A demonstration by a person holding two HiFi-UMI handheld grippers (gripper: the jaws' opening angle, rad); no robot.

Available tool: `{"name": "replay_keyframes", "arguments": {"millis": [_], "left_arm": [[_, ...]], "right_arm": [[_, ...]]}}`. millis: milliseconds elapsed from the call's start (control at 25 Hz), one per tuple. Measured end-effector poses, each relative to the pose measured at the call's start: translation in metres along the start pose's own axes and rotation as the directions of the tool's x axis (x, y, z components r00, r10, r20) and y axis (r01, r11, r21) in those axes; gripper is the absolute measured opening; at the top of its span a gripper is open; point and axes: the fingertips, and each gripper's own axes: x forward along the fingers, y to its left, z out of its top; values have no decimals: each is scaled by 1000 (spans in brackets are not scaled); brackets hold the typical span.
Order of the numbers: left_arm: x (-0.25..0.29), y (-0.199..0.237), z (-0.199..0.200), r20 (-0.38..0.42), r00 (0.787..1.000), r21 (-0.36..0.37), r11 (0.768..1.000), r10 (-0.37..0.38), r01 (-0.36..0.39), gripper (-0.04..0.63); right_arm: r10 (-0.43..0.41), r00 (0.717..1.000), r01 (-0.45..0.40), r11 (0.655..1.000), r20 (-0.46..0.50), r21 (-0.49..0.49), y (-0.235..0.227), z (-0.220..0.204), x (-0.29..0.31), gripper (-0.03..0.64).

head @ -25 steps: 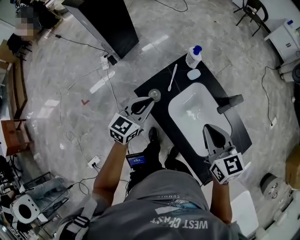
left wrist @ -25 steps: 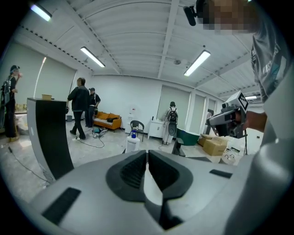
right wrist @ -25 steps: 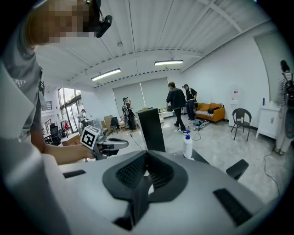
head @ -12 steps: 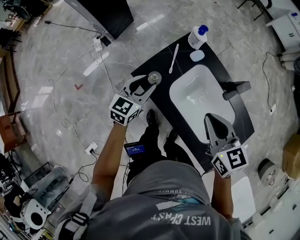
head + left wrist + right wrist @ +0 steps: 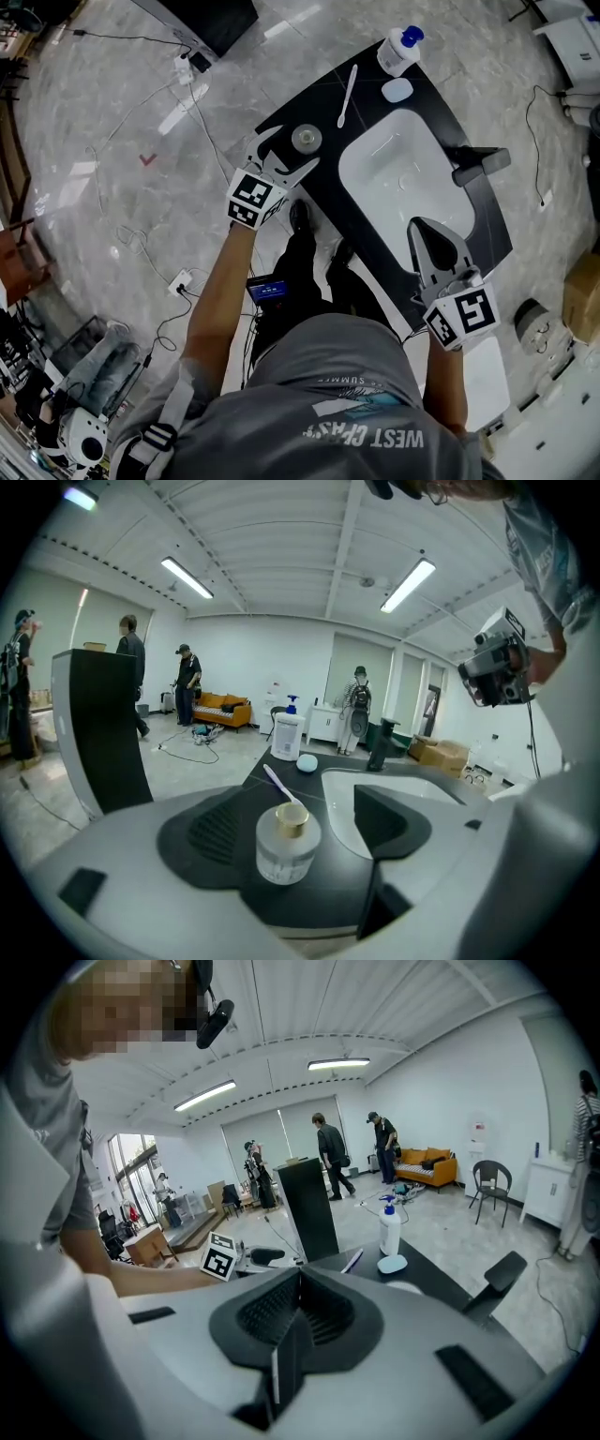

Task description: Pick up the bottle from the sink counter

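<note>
A small frosted bottle (image 5: 306, 139) with a gold cap (image 5: 292, 819) stands upright on the black sink counter (image 5: 314, 192), near its left corner. My left gripper (image 5: 292, 150) straddles it, and its jaws are opening. One pad (image 5: 217, 832) stands to the bottle's left and the other to its right, neither touching it. My right gripper (image 5: 421, 234) is shut with nothing in it, over the counter's near right edge by the white basin (image 5: 403, 183). In the right gripper view its jaws (image 5: 289, 1312) meet in a thin line.
A white pump bottle (image 5: 398, 49), a pale oval soap (image 5: 397, 90) and a white toothbrush (image 5: 346, 96) lie at the counter's far end. A dark faucet (image 5: 481, 166) stands right of the basin. Cables and a power strip (image 5: 184, 66) lie on the floor. People (image 5: 187, 682) stand in the background.
My left gripper's jaws went from shut beside the bottle to wide apart on both sides of it. The right gripper stays shut in about the same place.
</note>
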Motion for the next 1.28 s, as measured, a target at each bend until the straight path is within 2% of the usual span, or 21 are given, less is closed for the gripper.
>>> {"name": "replay_keyframes", "arguments": {"millis": [120, 320, 1160, 1280], "left_arm": [[8, 3, -8, -8, 1000, -4, 1000, -1, 1, 383], [21, 5, -18, -25, 1000, 13, 1000, 5, -5, 402], [63, 7, -49, -70, 997, 61, 998, 20, -15, 402], [66, 10, -53, -60, 997, 81, 996, 50, -45, 371]], "right_arm": [[-3, 1000, 4, 1000, -13, 9, -1, -2, 2, 2], [-9, 999, 10, 1000, -31, 26, -3, -8, 4, 2], [-31, 996, 37, 996, -80, 80, -19, -29, 9, 2], [-33, 996, 39, 996, -80, 83, -19, -29, 9, 2]]}}
